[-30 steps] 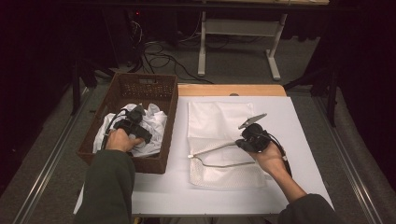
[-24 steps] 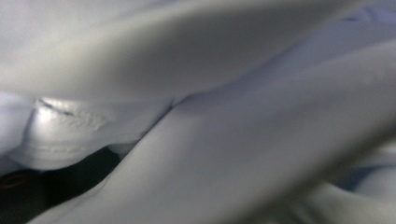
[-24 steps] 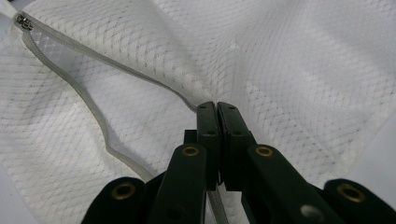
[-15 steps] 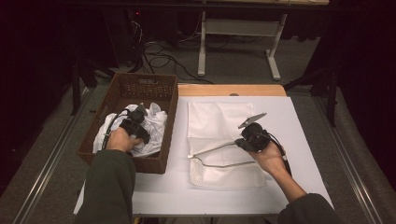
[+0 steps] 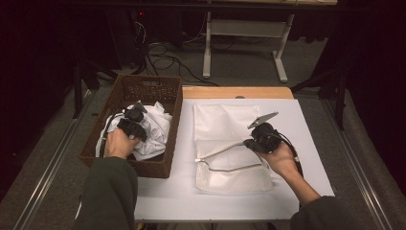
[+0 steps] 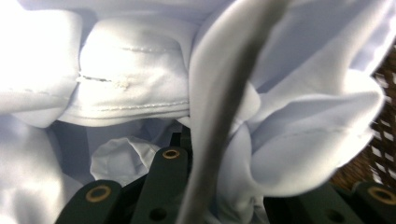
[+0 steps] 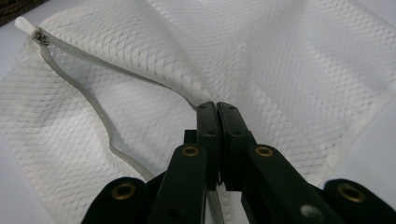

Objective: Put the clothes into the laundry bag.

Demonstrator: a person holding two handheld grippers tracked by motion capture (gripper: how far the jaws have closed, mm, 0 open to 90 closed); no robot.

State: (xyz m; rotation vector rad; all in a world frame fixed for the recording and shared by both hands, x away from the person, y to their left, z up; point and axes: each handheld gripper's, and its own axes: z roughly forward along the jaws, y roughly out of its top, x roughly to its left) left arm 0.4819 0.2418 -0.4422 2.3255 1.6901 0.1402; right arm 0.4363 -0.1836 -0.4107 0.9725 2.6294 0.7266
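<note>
- reaching into the brown wicker basket (image 5: 158,165) at the left of the tabletop (image 5: 182,191), the left tool (image 5: 135,116) sits among crumpled white cloth (image 5: 153,129); its jaws have just been closing, and in the left gripper view a fold of the cloth (image 6: 219,116) runs up between them, pinched.
- gripping that tool from behind, the person's left hand (image 5: 117,143) is inside the basket, a dark green sleeve (image 5: 107,191) trailing to the bottom edge of the high view.
- lying flat just right of the basket, a white mesh laundry bag (image 5: 225,179) is spread on the white tabletop, its zipper edge (image 5: 230,168) curving open across the middle.
- seen close in the right gripper view, the mesh bag (image 7: 289,70) shows its zipper pull (image 7: 42,38) at the far upper left, with the zipper tape (image 7: 93,100) curving back towards the jaws.
- pressing together on the bag's upper zipper edge, the right tool (image 5: 246,142) has its jaws fully closed on it, lifting that edge slightly off the mesh below.
- holding the right tool, the person's right hand (image 5: 280,155) rests at the bag's right side.
</note>
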